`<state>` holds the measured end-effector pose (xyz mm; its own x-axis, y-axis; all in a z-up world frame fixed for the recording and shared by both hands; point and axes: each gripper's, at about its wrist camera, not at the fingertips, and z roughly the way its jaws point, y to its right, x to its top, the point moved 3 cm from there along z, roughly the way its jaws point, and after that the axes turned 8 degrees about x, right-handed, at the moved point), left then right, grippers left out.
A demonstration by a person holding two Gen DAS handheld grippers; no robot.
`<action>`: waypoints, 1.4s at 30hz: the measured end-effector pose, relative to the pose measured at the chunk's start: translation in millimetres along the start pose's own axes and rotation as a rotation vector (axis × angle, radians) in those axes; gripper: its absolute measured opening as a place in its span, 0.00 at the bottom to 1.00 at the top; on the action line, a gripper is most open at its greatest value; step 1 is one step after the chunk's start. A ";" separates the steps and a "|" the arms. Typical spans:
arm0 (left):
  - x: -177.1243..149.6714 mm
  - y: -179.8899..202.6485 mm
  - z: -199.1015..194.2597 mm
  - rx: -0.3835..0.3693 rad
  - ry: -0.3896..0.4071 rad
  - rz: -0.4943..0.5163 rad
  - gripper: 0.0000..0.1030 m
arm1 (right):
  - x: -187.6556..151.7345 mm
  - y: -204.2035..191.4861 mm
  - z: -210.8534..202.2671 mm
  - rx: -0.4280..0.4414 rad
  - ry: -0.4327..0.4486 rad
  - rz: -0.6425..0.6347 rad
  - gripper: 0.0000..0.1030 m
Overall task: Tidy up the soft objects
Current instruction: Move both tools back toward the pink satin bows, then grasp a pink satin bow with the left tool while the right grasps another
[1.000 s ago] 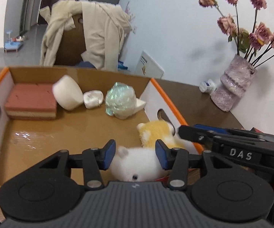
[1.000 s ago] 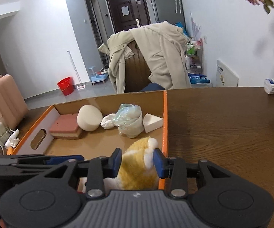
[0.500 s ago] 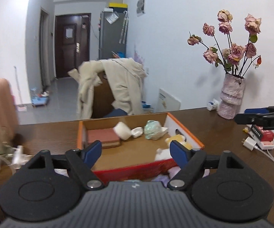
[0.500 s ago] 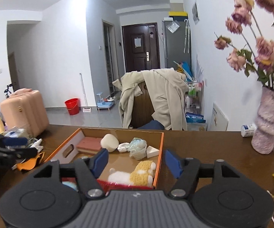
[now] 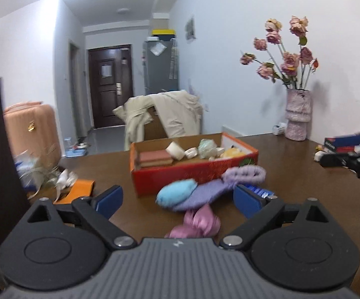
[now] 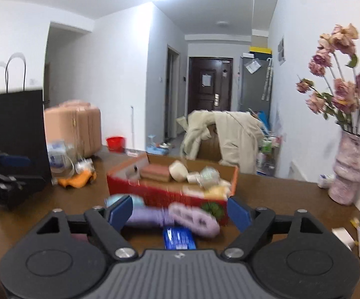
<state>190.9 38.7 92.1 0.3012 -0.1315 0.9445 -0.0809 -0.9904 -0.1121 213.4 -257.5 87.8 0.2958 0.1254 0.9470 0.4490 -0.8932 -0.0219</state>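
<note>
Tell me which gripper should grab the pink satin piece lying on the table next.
Left, probably. The pink satin piece lies centred just ahead of the left gripper, jaws open. In the right wrist view it is almost hidden behind the right gripper.

Red box (image 5: 180, 174), light-blue pouch (image 5: 177, 192), lilac knit (image 5: 244, 174), pink satin (image 5: 199, 221).

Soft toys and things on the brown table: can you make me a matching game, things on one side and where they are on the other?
Things:
1. yellow plush toy
2. light blue soft pillow
3. pink shiny cloth
4. pink textured vase of dried roses

Places:
A. on the table, nearest the camera
B. inside the red cardboard box
C. by the white wall, far right
D. on the table, just in front of the box

Pairs: 1-B, 2-D, 3-A, 4-C
</note>
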 end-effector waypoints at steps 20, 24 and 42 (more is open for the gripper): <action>-46.1 -7.6 110.1 0.011 -0.276 -0.287 0.35 | -68.4 -30.3 -4.1 0.032 -0.134 0.154 0.80; -55.0 3.3 109.2 -0.049 -0.264 -0.263 0.25 | -65.5 -29.6 13.1 0.036 -0.157 0.162 0.79; -85.0 13.4 54.1 -0.173 -0.202 -0.121 0.48 | -68.7 -58.0 137.3 0.253 -0.279 0.225 0.36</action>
<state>215.6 34.3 -6.4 0.4998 -0.0359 0.8654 -0.1883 -0.9798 0.0681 282.8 -155.0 -20.1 0.6107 0.0832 0.7875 0.5298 -0.7820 -0.3282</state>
